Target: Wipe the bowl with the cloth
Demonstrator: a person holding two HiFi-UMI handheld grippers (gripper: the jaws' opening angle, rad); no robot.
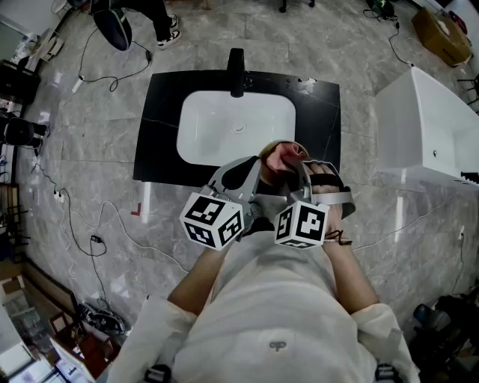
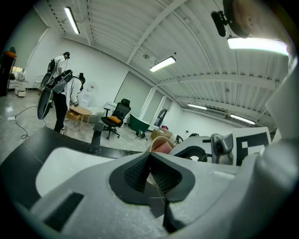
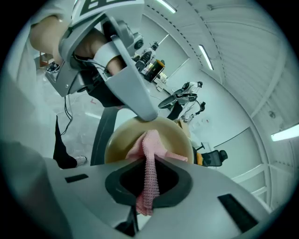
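Nearest us is the person's cream sleeve point(image 1: 217, 288), both forearms reaching forward, and the two marker cubes point(image 1: 213, 219) sit side by side just past the chest. The left hand-held gripper point(image 2: 150, 170) is clenched: its dark ribbed pads point(image 2: 164, 176) meet with the pale rim of the bowl point(image 3: 176, 136) pinched between them. From the other side you can see that grey jaw coming down onto the bowl's far rim. The right hand-held gripper point(image 3: 147, 186) is clamped too, grasping the pink cloth point(image 3: 149, 179). The knitted strip runs straight up between its pads and over the near rim. It bunches inside the bowl, touching the inner wall.

So the tan bowl is held up between the two grippers, its open side turned toward the right one. In the head view it hangs over the near edge of the black table point(image 1: 161, 127), just right of the middle. The cloth shows as a pink wad in its mouth.

Beyond it, the white sink point(image 1: 217, 131) is set into the table, and the black faucet point(image 1: 236, 72) stands at its far edge. Off to the right, well apart from the table, is a white bathtub point(image 1: 419, 123) on the marble floor point(image 1: 97, 112). Cables trail across that floor on the left. Farther off, the legs of a standing person point(image 1: 161, 19) show at the far edge, and the left gripper view picks out an office chair point(image 2: 117, 119) in the room behind.
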